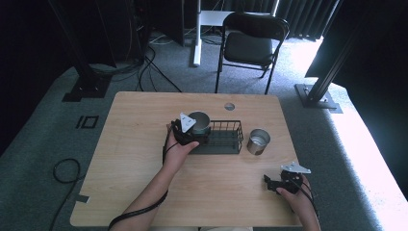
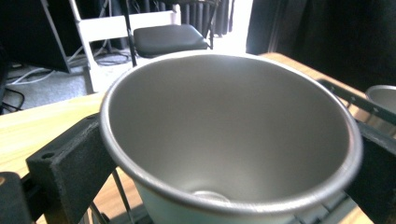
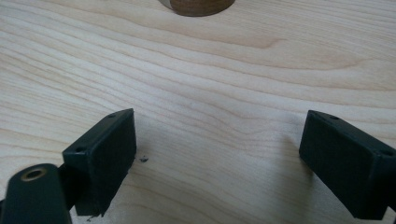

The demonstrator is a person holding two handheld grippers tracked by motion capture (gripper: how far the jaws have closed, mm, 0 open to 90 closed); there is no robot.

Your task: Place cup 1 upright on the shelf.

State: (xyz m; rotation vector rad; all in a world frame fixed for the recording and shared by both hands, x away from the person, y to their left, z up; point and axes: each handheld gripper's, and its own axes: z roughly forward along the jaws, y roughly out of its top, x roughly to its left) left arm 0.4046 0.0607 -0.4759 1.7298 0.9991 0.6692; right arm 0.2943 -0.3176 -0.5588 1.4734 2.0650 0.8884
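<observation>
A metal cup (image 1: 199, 122) stands in the left end of a black wire basket (image 1: 226, 143) at mid table. My left gripper (image 1: 192, 130) reaches in from the near side with a jaw on each side of the cup. In the left gripper view the cup (image 2: 224, 135) sits between both black pads (image 2: 70, 158), which lie against its walls just under the rim. My right gripper (image 1: 270, 183) rests low over bare wood at the near right. Its jaws stand wide apart in the right gripper view, with nothing in my right gripper (image 3: 217, 158).
A second metal cup (image 1: 258, 141) stands on the table just right of the basket and shows at the right edge (image 2: 384, 100) of the left gripper view. A cable hole (image 1: 229, 106) lies near the far edge. A folding chair (image 1: 250, 43) stands beyond the table.
</observation>
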